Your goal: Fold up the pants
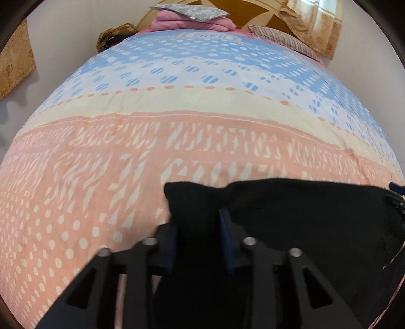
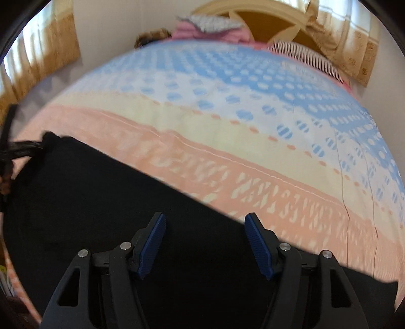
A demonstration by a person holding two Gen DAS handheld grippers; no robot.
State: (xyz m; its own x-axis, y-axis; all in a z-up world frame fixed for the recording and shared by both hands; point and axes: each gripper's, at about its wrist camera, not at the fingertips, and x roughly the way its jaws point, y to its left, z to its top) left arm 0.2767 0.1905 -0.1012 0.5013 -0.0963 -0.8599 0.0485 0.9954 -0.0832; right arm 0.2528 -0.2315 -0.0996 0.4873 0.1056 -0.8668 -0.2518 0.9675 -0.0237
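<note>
Patterned bedspread (image 1: pixel 202 141) under black pants (image 1: pixel 303 215) (mostly cropped): left claw (image 1: pixel 200 235) pinching them, right claw (image 2: pixel 205 243) agape, empty.

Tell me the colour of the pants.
Plain black pants; the right wrist view shows them best.

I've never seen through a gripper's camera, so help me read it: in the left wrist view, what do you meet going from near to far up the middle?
Left gripper → black pants → patterned bedspread → pink bedding → grey pillow → headboard.
</note>
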